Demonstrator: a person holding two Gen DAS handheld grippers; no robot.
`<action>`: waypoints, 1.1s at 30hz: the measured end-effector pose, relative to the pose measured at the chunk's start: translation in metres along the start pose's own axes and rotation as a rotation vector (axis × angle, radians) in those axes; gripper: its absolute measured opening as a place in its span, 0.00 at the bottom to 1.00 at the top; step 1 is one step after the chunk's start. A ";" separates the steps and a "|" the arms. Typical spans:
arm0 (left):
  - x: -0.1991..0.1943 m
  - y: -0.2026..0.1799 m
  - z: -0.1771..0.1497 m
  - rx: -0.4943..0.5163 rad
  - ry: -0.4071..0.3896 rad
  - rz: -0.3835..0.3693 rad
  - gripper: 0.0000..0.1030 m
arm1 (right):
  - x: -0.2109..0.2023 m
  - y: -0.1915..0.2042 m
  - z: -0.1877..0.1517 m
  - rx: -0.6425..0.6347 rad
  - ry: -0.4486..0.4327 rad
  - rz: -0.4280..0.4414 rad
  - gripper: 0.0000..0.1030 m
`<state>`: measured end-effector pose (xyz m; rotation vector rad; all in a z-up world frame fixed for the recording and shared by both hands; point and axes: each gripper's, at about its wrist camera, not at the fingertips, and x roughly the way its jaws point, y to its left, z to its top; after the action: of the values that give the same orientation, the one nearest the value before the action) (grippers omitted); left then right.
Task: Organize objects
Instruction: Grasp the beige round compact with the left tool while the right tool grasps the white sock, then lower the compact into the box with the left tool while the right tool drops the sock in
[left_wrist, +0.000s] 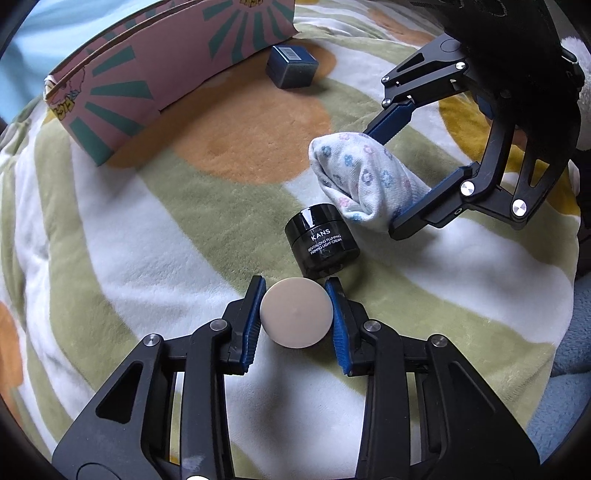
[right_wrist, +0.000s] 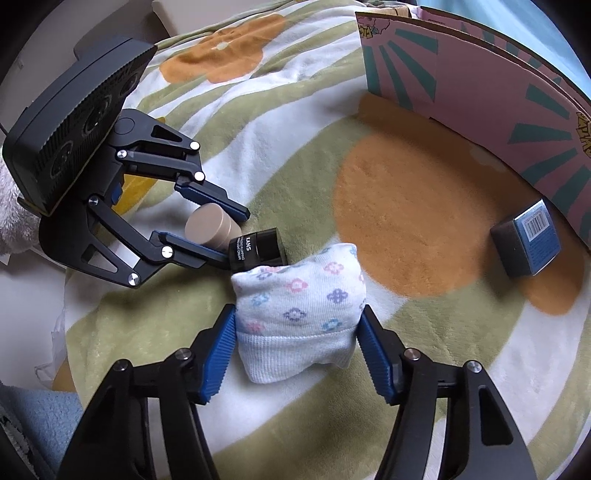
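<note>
My left gripper (left_wrist: 296, 295) is shut on a beige round jar (left_wrist: 296, 312), which also shows in the right wrist view (right_wrist: 212, 227). My right gripper (right_wrist: 298, 325) is shut on a rolled white sock with a flower print (right_wrist: 299, 310); it also shows in the left wrist view (left_wrist: 365, 177). A black KANS cream jar (left_wrist: 321, 242) lies on its side on the blanket between the two grippers, touching the sock in the right wrist view (right_wrist: 258, 247). A small dark blue box (left_wrist: 291, 66) with a barcode lies near the cardboard box.
A pink cardboard box with green rays (left_wrist: 122, 85) stands on the far side of the bed. The soft blanket (left_wrist: 147, 229) has green, white and orange patterns. A light blue cloth (right_wrist: 44, 417) lies at the near left edge.
</note>
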<state>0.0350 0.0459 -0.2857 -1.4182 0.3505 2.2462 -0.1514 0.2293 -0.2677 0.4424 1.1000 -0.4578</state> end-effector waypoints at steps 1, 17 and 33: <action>-0.001 0.000 0.000 -0.001 0.001 0.000 0.29 | -0.002 0.000 0.001 0.002 -0.001 0.000 0.58; -0.057 0.011 0.024 -0.084 -0.006 -0.001 0.29 | -0.063 -0.007 0.017 0.069 -0.046 -0.032 0.57; -0.125 0.089 0.121 -0.199 -0.088 0.046 0.29 | -0.165 -0.052 0.079 0.200 -0.157 -0.156 0.57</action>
<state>-0.0591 -0.0080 -0.1230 -1.4144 0.1349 2.4278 -0.1845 0.1643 -0.0923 0.4894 0.9441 -0.7320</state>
